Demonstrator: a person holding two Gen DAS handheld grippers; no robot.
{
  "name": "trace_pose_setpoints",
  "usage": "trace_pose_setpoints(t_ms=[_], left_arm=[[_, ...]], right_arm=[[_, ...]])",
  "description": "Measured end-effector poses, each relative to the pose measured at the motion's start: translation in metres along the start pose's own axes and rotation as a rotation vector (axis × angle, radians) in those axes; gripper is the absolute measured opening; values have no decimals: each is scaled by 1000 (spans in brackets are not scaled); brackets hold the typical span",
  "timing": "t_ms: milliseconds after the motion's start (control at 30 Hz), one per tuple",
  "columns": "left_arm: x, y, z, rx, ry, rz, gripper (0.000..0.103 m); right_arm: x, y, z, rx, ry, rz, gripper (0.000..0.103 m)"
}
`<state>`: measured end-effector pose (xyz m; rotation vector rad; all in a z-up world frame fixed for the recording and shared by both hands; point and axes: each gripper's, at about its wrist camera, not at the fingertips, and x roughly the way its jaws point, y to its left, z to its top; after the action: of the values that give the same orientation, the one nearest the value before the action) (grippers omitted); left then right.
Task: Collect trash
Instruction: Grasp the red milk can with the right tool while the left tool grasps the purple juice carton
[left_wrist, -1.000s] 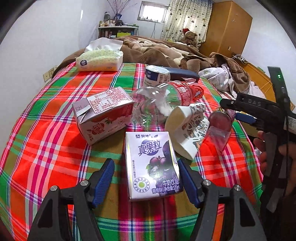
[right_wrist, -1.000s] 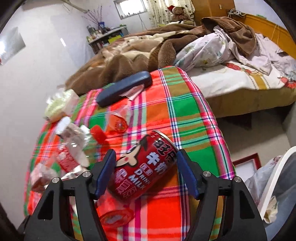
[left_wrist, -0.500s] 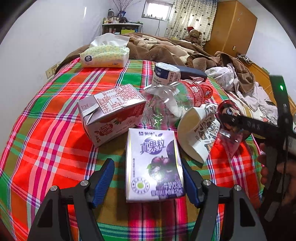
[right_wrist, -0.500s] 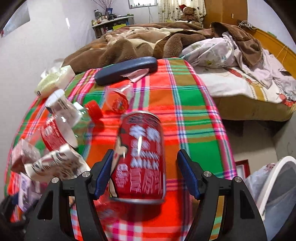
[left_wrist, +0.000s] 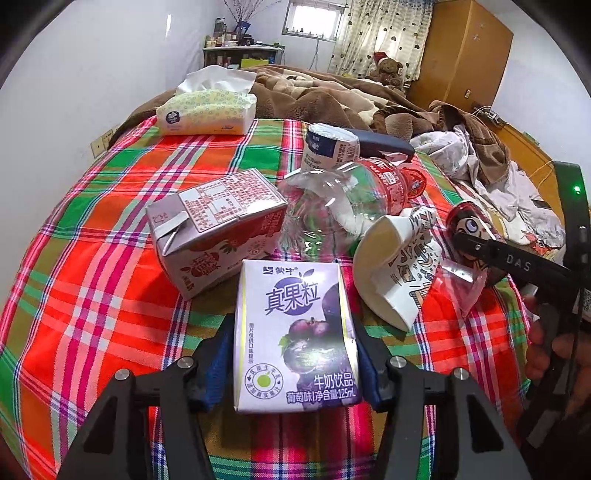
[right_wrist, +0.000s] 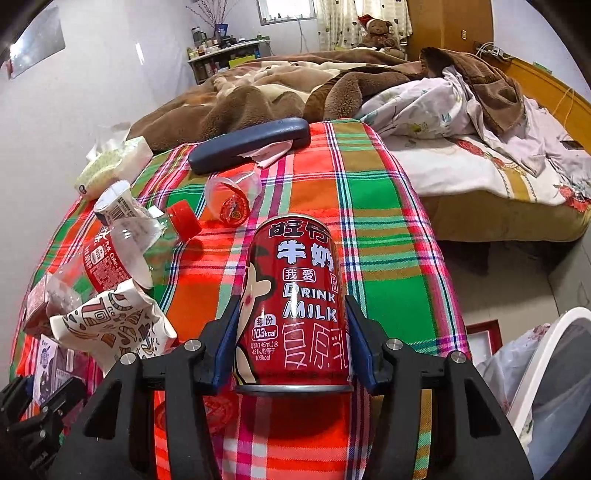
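The left claw is clamped on the purple milk carton, crowded by a pink carton and paper cup. The right claw is clamped on the red milk can above the plaid bench, whose right edge drops to a white bin.

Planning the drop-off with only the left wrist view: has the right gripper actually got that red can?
Observer: Yes, the right gripper is shut on the red milk can, pads against both sides.
Operator: Any bin nearby? I see none.
Observer: A white-rimmed bin with a liner sits off the table's edge, at the right wrist view's lower right.
Operator: Any trash beyond the can?
Observer: A clear jelly cup lies on its side before a dark blue case.
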<state>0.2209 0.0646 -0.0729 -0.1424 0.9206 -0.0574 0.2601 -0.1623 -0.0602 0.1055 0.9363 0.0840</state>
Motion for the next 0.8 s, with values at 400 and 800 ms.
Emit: trace_pose_setpoints(t_ms=[400,800], left_arm=[[-26,-15,-5,17,-46,-14,57],[-65,-50,-13,75,-106,-62,57]], right_arm=[[-21,-11,-12,26,-41,16,54],[-64,-30,-36,46,-101,34,54]])
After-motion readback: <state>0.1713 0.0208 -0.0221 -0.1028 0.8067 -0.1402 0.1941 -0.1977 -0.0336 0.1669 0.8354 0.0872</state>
